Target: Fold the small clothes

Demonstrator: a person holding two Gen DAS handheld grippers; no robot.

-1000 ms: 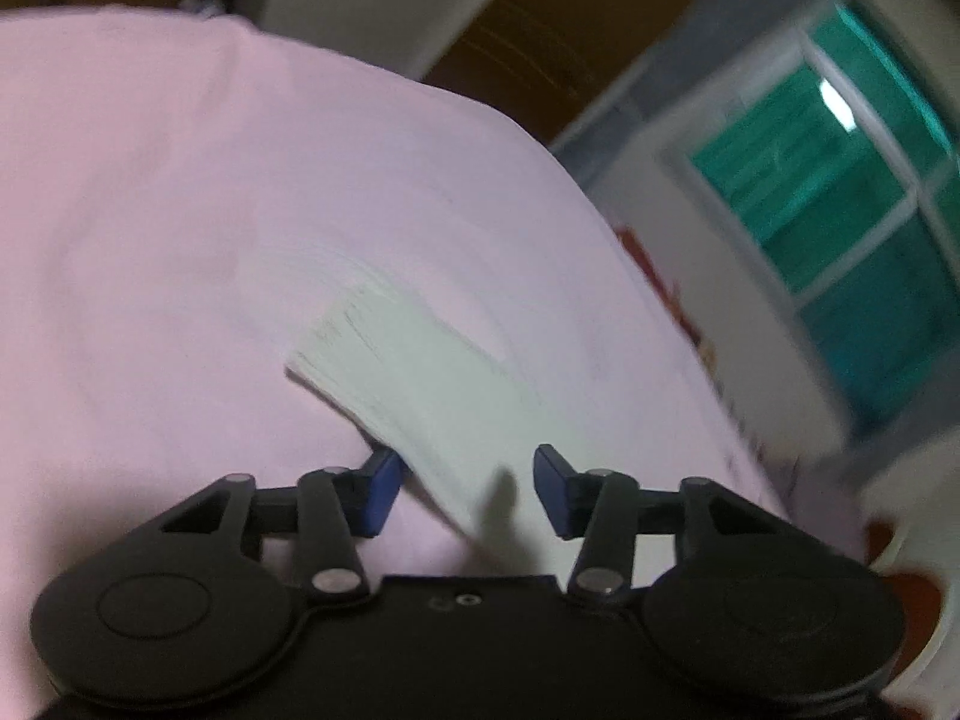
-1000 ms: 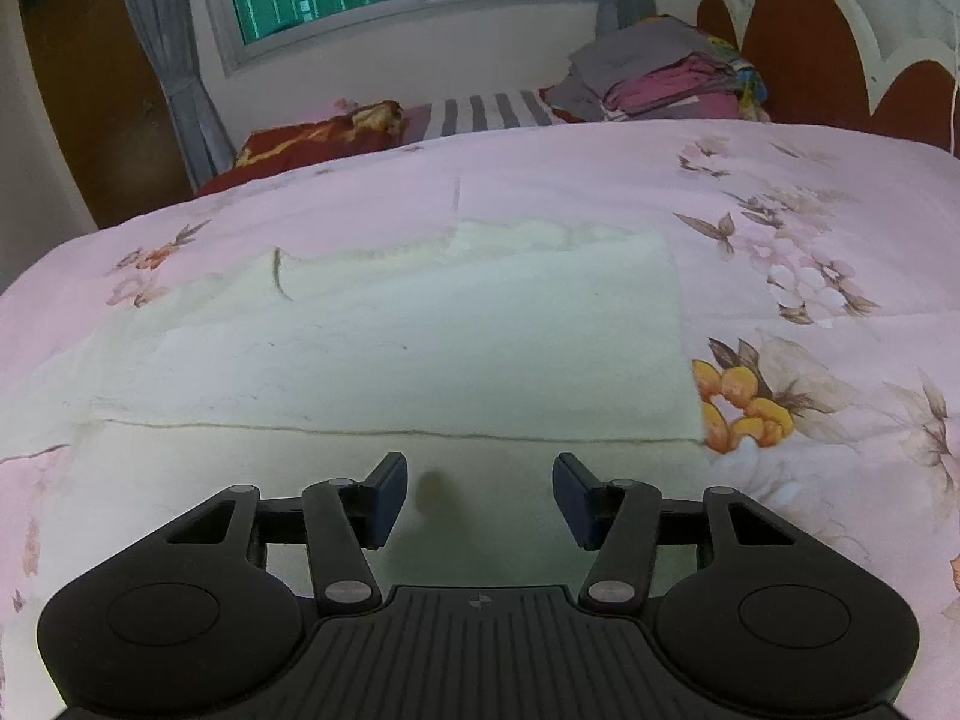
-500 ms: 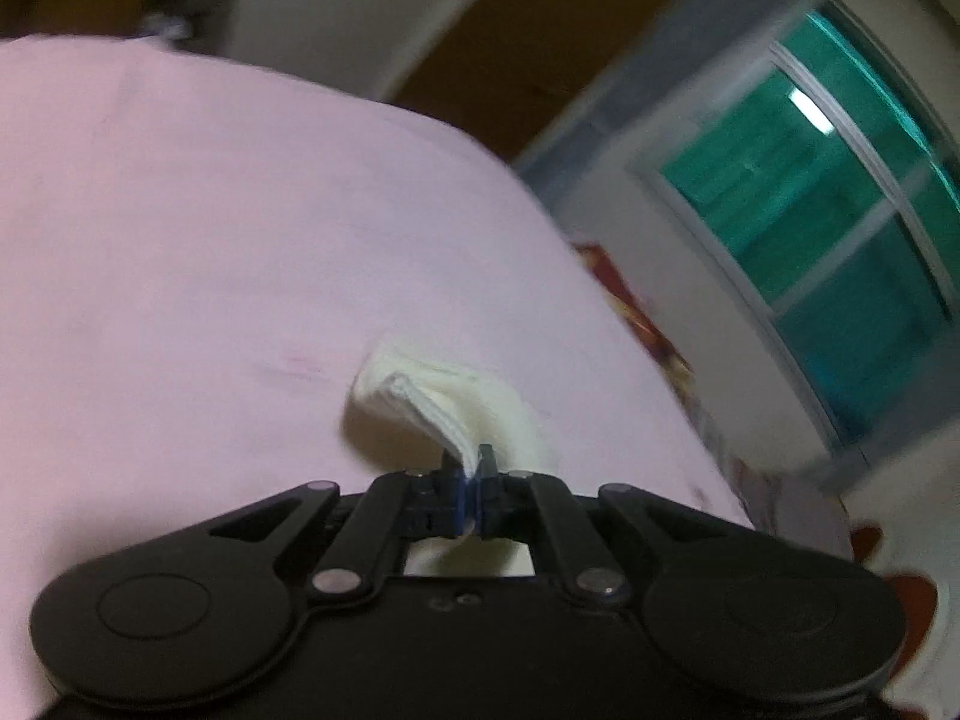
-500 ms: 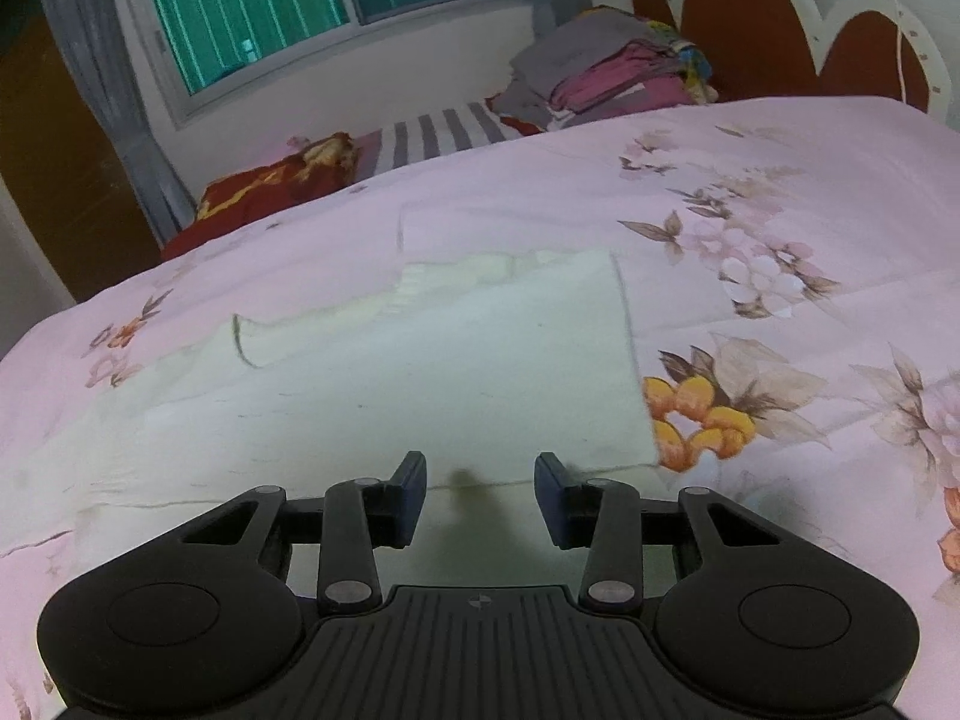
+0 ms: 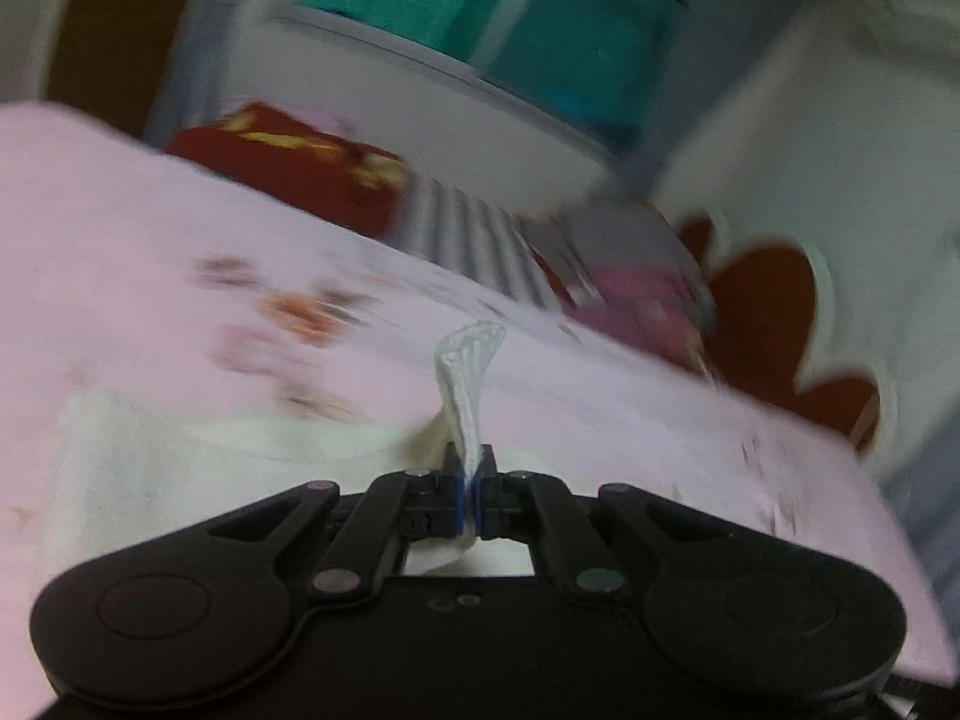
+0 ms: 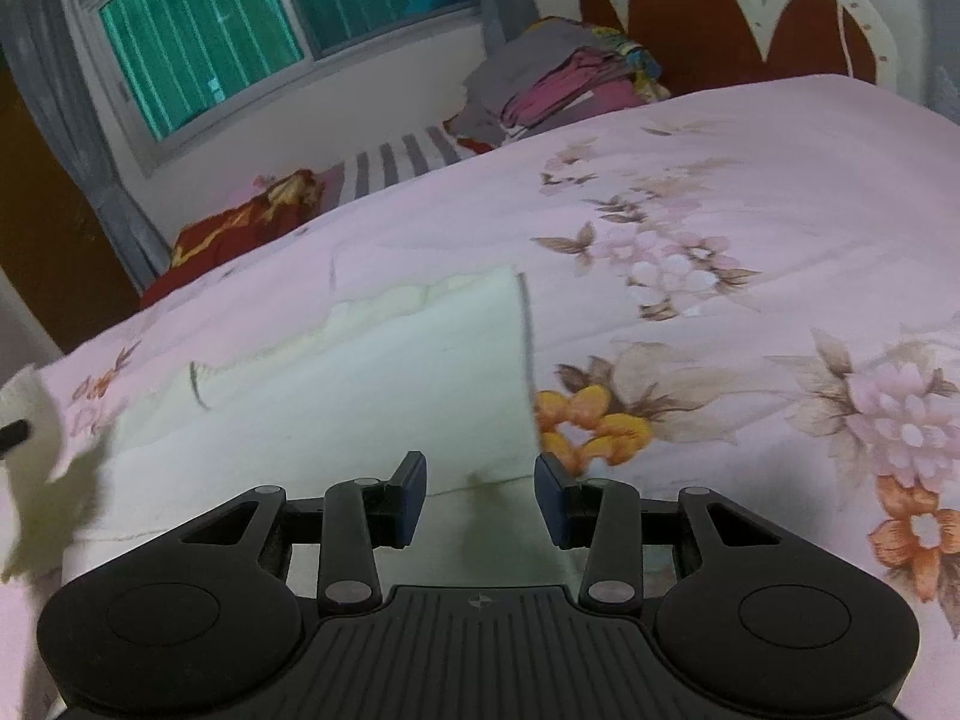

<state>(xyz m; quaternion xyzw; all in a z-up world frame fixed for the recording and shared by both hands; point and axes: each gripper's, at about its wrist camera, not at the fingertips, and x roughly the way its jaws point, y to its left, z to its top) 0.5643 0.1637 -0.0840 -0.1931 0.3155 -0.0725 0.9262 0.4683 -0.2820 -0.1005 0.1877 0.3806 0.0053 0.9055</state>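
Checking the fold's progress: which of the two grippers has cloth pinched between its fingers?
The left gripper: its fingers are shut on a strip of the cream garment. The right gripper stands open above it, pinching nothing.

Black tool (image 6: 480, 495), blue pads (image 6: 411, 495), silver pivot screws, ribbed housing

My left gripper (image 5: 470, 483) has its jaws pressed together, the blue pads clamped on a strip of the pale cream garment (image 5: 462, 384) that stands up between them and hangs out behind. It points downward at a slant, and its view is blurred. My right gripper (image 6: 480, 495) points down at a steeper slant, its jaws standing partly apart over the cloth, the pads pressing on nothing.
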